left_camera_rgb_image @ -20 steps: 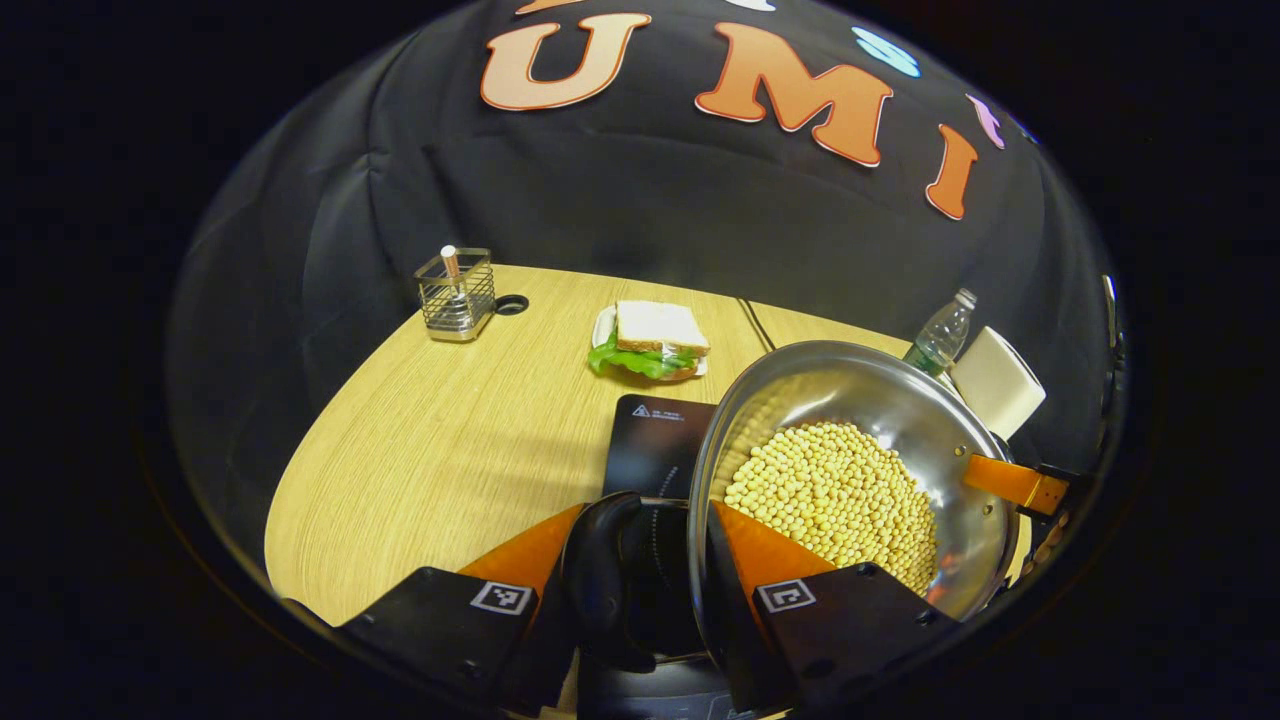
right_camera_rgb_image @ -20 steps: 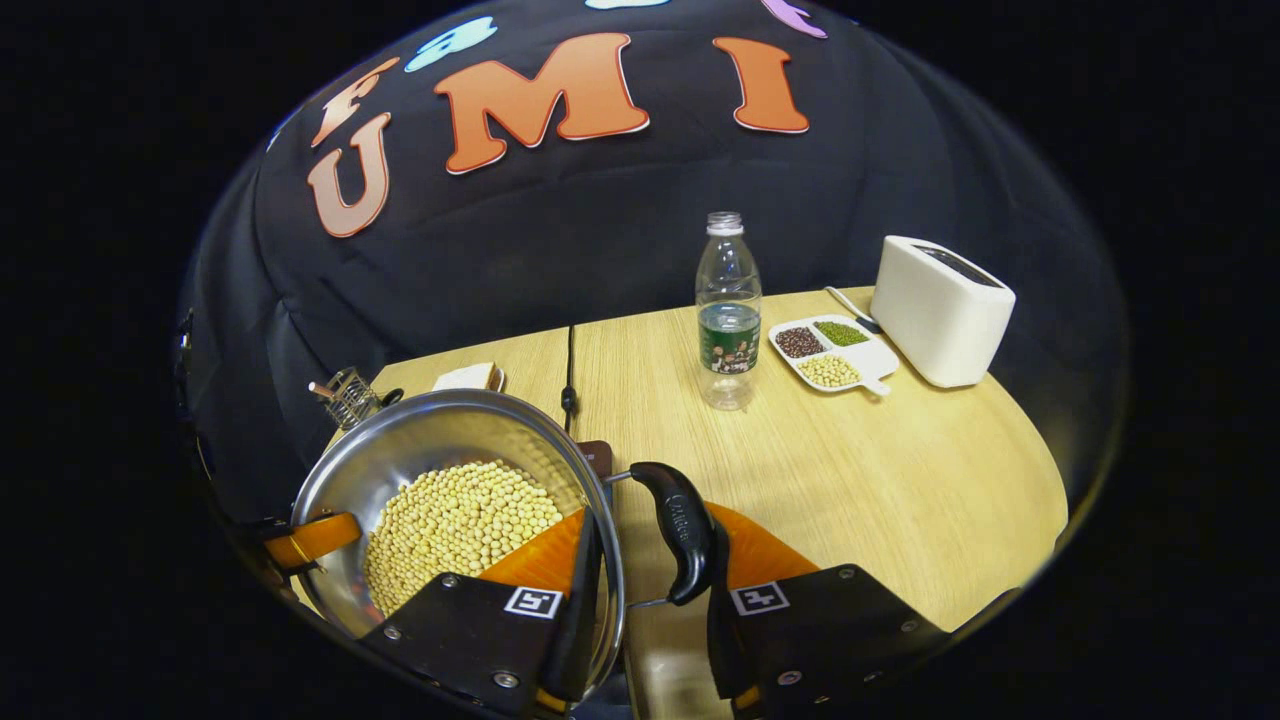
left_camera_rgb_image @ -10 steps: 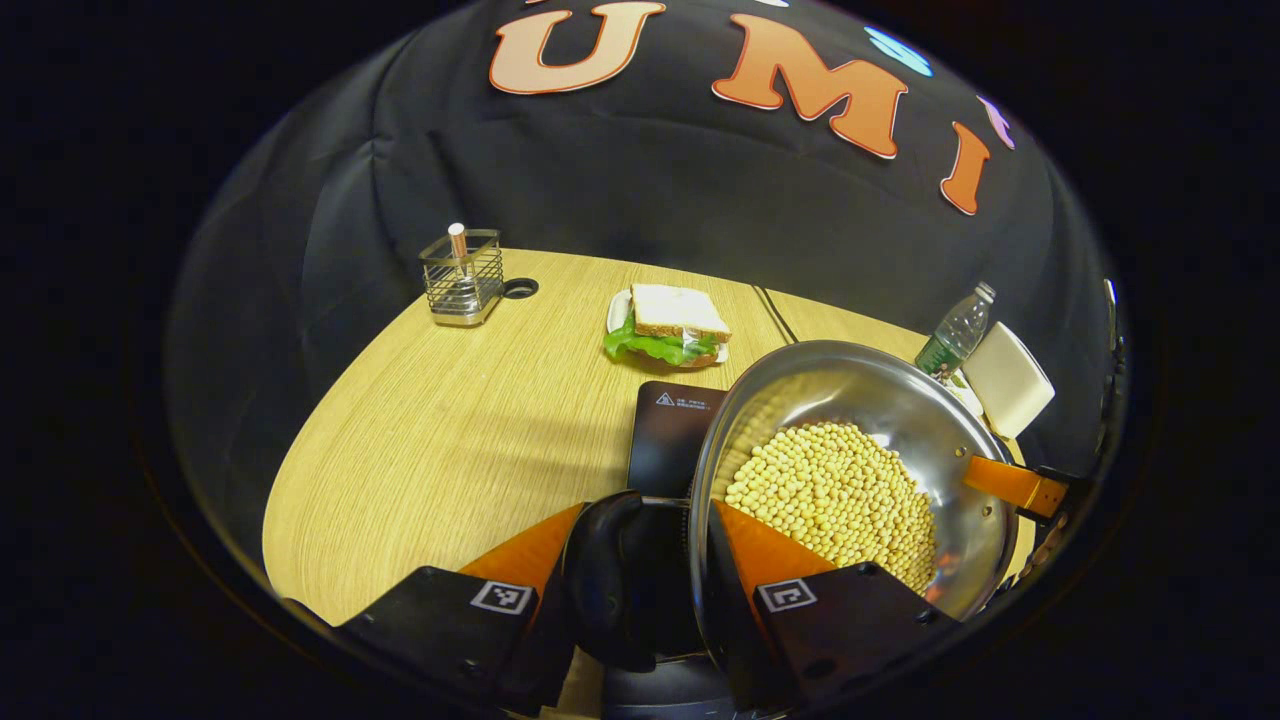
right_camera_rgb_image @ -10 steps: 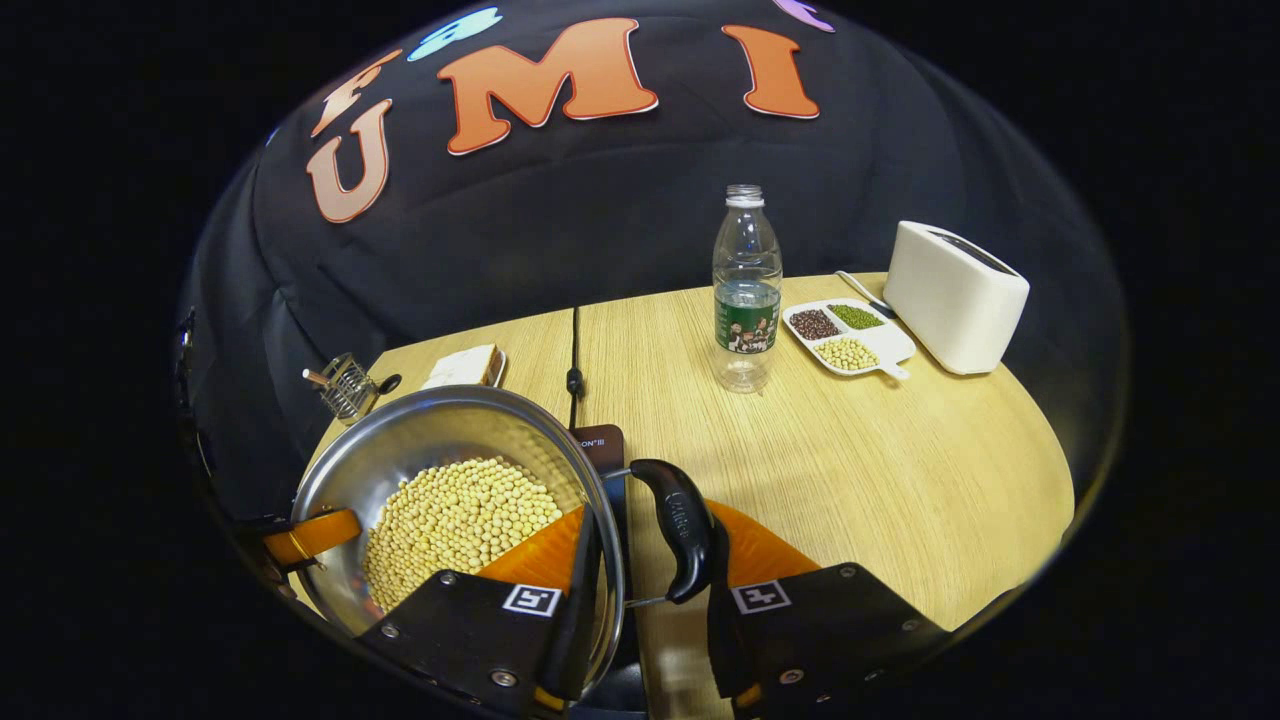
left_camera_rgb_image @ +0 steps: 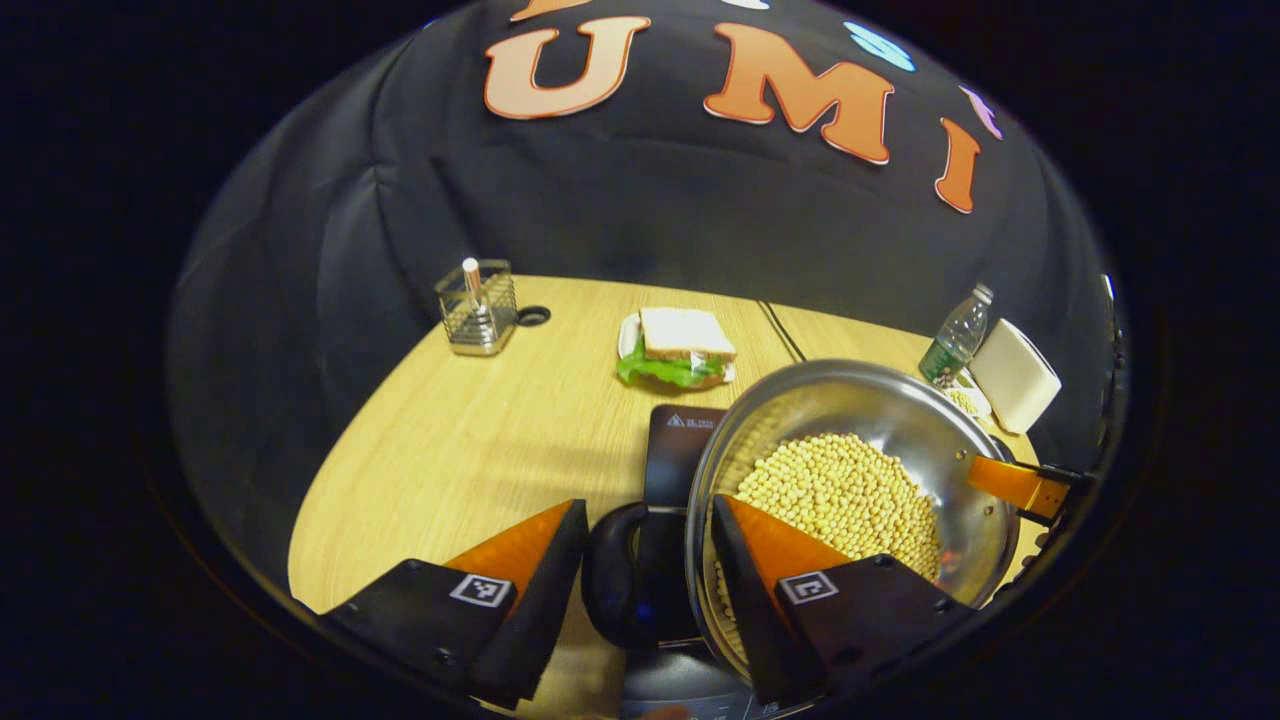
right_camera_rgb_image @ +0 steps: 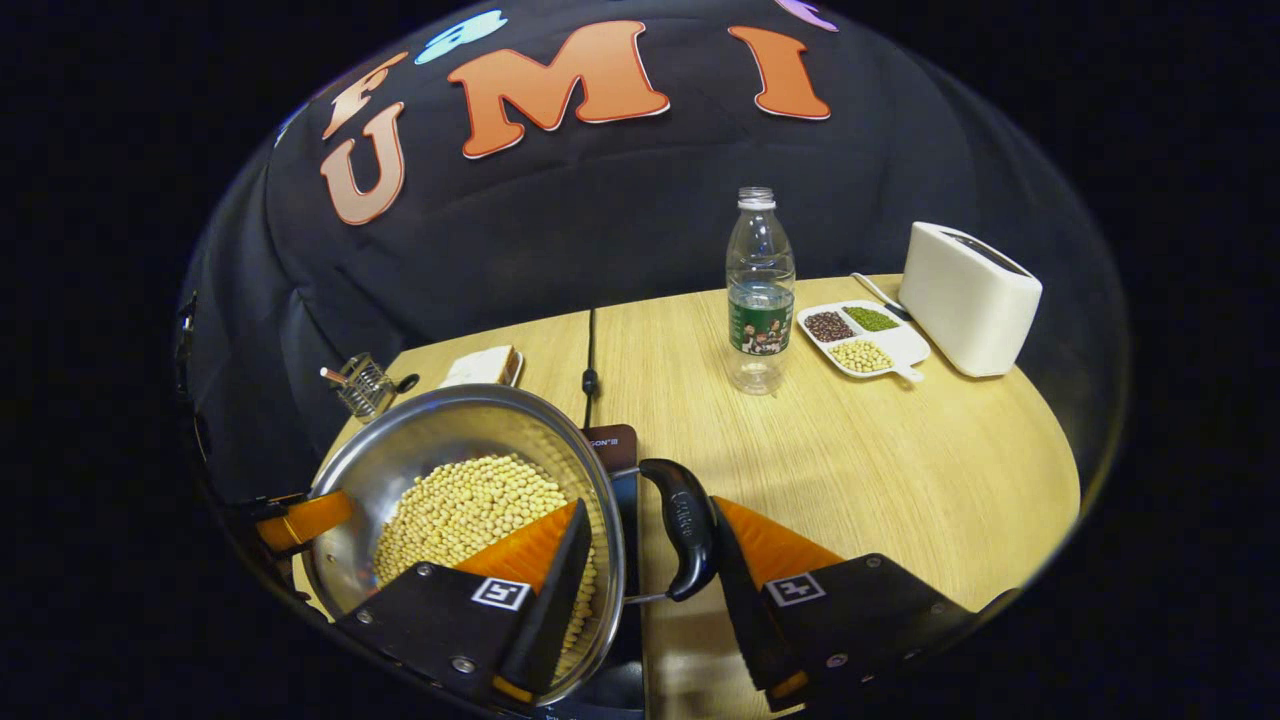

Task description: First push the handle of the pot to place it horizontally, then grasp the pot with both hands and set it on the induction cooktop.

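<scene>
A steel pot [left_camera_rgb_image: 850,400] of soybeans [left_camera_rgb_image: 840,490] rests on the black induction cooktop [left_camera_rgb_image: 680,445] at the near table edge. My left gripper [left_camera_rgb_image: 645,520] is open around the pot's left black handle [left_camera_rgb_image: 610,580], one finger inside the rim, the other clear of the handle. In the right gripper view the same pot [right_camera_rgb_image: 440,440] sits low left on the cooktop [right_camera_rgb_image: 612,445]. My right gripper [right_camera_rgb_image: 650,515] is open astride the right handle [right_camera_rgb_image: 685,525], with a gap between its inner finger and the pot wall.
A sandwich on a plate [left_camera_rgb_image: 680,345] and a wire holder [left_camera_rgb_image: 478,308] stand behind the pot on the left. A water bottle [right_camera_rgb_image: 760,290], a divided dish of beans [right_camera_rgb_image: 862,340] and a white toaster [right_camera_rgb_image: 970,300] stand at the back right. A cable [right_camera_rgb_image: 590,370] runs back from the cooktop.
Both grippers have gone from shut on the pot's handles and rim to open. The pot has come down a little and sits still on the cooktop.
</scene>
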`<state>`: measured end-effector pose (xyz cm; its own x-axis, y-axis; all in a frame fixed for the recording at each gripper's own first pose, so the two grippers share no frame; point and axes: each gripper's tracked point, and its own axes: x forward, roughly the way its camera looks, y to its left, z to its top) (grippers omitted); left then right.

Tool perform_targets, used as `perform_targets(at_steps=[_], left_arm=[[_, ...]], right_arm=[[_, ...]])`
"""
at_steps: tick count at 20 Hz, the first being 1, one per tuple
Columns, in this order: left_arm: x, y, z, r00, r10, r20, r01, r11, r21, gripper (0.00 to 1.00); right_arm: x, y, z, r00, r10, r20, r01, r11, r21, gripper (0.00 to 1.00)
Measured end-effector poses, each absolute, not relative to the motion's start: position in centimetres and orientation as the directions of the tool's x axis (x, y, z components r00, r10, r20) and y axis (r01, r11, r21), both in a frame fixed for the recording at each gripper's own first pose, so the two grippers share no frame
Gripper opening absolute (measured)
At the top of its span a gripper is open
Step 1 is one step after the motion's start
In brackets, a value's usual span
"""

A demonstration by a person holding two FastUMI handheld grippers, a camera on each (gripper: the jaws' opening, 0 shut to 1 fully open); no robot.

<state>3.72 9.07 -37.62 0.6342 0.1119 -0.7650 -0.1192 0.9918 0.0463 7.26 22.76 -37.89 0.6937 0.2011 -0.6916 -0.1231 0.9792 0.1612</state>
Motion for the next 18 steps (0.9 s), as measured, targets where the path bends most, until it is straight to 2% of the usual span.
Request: perform_targets(at_steps=[1,3,7,11,15,18], left_arm=[[3.8,8.5,-36.1,0.658,0.122,-0.743,-0.117,0.991,0.059,1.0],[4.3,7.4,-32.5,0.719,0.132,-0.682,-0.109,0.991,0.078,1.0],[4.8,3.9,-22.8,0.852,0.106,-0.512,-0.086,0.994,0.063,0.98],[4.9,2.4,-11.9,0.95,0.111,-0.293,-0.09,0.992,0.086,0.98],[2.7,1.6,-4.8,0.979,0.078,-0.19,-0.07,0.996,0.052,0.98],[1.2,2.8,-0.5,0.988,0.093,-0.127,-0.09,0.996,0.029,0.99]], right_arm=[[7.3,22.6,-36.7,0.716,0.209,-0.667,-0.133,0.978,0.163,0.83],[7.1,22.5,-33.8,0.753,0.233,-0.615,-0.17,0.972,0.161,0.94],[6.3,19.5,-25.3,0.843,0.232,-0.484,-0.198,0.973,0.122,0.94],[4.5,15.1,-16.6,0.917,0.205,-0.343,-0.191,0.979,0.074,0.94],[2.3,10.1,-9.1,0.965,0.153,-0.213,-0.151,0.988,0.029,0.94],[0.4,6.6,-4.3,0.987,0.107,-0.117,-0.109,0.994,-0.008,0.94]])
